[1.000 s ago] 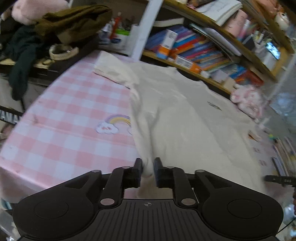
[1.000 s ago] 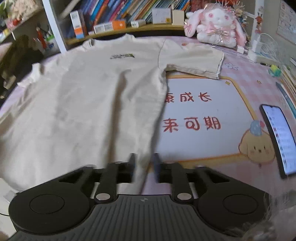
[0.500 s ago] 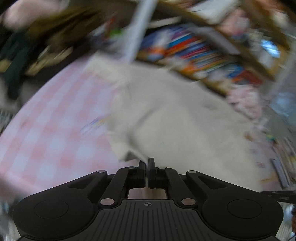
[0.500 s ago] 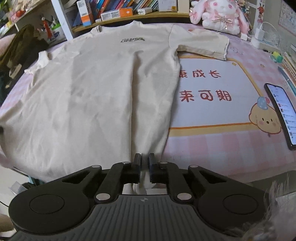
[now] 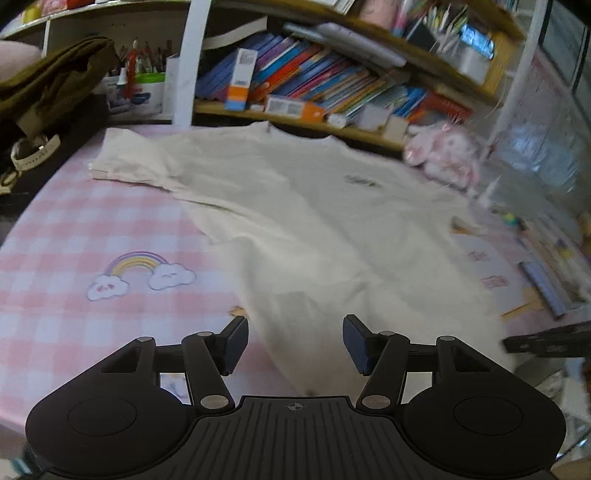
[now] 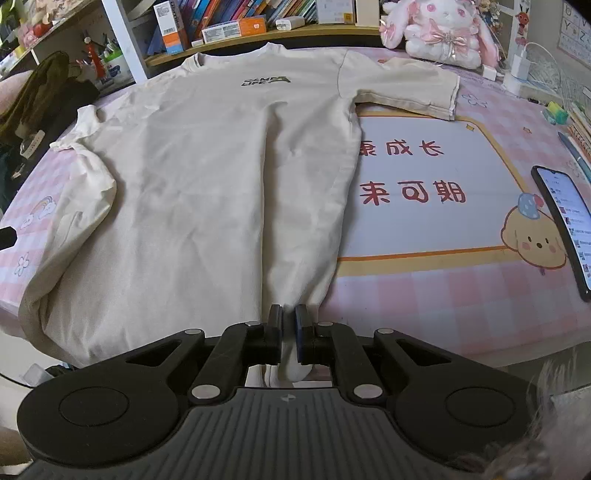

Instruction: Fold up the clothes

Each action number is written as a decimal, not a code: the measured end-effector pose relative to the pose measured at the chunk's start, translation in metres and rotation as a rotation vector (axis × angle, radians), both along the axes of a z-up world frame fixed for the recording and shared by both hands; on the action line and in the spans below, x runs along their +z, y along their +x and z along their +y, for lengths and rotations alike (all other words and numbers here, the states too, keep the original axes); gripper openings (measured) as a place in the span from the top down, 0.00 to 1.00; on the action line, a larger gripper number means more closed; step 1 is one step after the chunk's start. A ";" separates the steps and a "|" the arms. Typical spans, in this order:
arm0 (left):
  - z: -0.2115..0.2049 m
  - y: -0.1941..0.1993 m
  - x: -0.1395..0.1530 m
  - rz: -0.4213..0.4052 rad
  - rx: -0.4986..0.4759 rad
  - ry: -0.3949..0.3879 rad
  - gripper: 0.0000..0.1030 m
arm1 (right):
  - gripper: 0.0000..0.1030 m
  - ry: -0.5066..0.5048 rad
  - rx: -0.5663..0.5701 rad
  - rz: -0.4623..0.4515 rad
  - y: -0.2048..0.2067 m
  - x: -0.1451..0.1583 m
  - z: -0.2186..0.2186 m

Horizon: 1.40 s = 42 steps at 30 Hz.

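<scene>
Pink checked tablecloth (image 6: 461,295), phone (image 6: 565,221) and plush rabbit (image 6: 443,29) beside your shirt (image 6: 207,177).
Your right gripper (image 6: 288,317) pinches the hem; your left gripper (image 5: 295,339) hangs wide apart, holding nothing.

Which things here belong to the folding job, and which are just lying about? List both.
Job:
cream T-shirt, spread flat
right gripper, jaws shut on its hem
left gripper, jaws open over the hem

Lying about:
phone
plush rabbit
olive garment
books on the shelf
printed mat
</scene>
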<state>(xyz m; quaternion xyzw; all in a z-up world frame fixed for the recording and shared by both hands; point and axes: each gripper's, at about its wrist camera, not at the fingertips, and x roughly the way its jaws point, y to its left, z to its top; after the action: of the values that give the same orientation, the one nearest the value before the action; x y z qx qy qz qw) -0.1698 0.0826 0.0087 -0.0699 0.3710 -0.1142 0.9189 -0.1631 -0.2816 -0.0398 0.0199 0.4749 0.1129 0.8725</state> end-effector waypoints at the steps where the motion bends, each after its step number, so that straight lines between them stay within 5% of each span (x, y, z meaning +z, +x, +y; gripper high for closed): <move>1: -0.006 0.006 0.000 -0.012 -0.020 0.023 0.45 | 0.93 -0.002 0.003 -0.001 0.000 0.000 0.001; 4: -0.030 0.031 -0.004 -0.027 -0.091 0.098 0.45 | 0.93 -0.008 0.013 -0.001 0.000 0.000 0.001; 11: -0.052 0.069 -0.031 0.092 -0.139 0.225 0.51 | 0.93 -0.022 0.026 -0.006 0.000 0.000 0.002; 12: -0.051 0.067 -0.030 0.088 -0.142 0.221 0.62 | 0.93 -0.020 0.024 -0.006 0.000 -0.001 0.002; 13: -0.051 0.065 -0.029 0.084 -0.156 0.210 0.92 | 0.93 -0.018 0.022 -0.007 0.000 -0.001 0.002; 17: -0.027 0.049 -0.016 0.083 -0.134 0.048 0.94 | 0.94 -0.007 0.013 -0.008 0.000 -0.001 0.000; 21: 0.041 -0.008 0.020 0.003 0.021 -0.149 0.94 | 0.94 0.005 0.006 -0.002 0.003 0.000 -0.001; 24: 0.096 -0.050 0.025 0.017 0.164 -0.200 0.94 | 0.94 0.021 -0.010 0.005 0.004 0.000 -0.003; 28: 0.129 -0.082 -0.005 0.149 0.288 -0.117 0.94 | 0.92 0.036 -0.050 0.008 0.005 0.001 -0.008; 31: 0.129 -0.091 -0.029 0.238 0.288 -0.098 0.85 | 0.78 0.037 -0.075 -0.001 0.003 0.005 -0.011; 33: 0.120 -0.088 -0.037 0.275 0.273 -0.019 0.84 | 0.73 0.031 -0.070 -0.005 0.002 0.007 -0.010; 37: 0.103 -0.086 -0.019 0.140 0.263 0.141 0.84 | 0.73 0.009 -0.048 0.001 0.002 0.005 -0.004; 39: 0.092 -0.078 -0.005 0.027 0.239 0.153 0.84 | 0.74 -0.011 -0.036 0.010 0.002 0.002 -0.001; 42: 0.064 -0.054 -0.003 -0.019 0.135 0.161 0.84 | 0.90 -0.053 -0.020 0.001 0.002 0.001 0.003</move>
<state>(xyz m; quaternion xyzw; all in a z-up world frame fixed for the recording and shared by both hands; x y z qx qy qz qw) -0.2241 0.1463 0.0055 -0.0194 0.3649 -0.0226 0.9306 -0.1616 -0.2788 -0.0384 0.0016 0.4781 0.0916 0.8735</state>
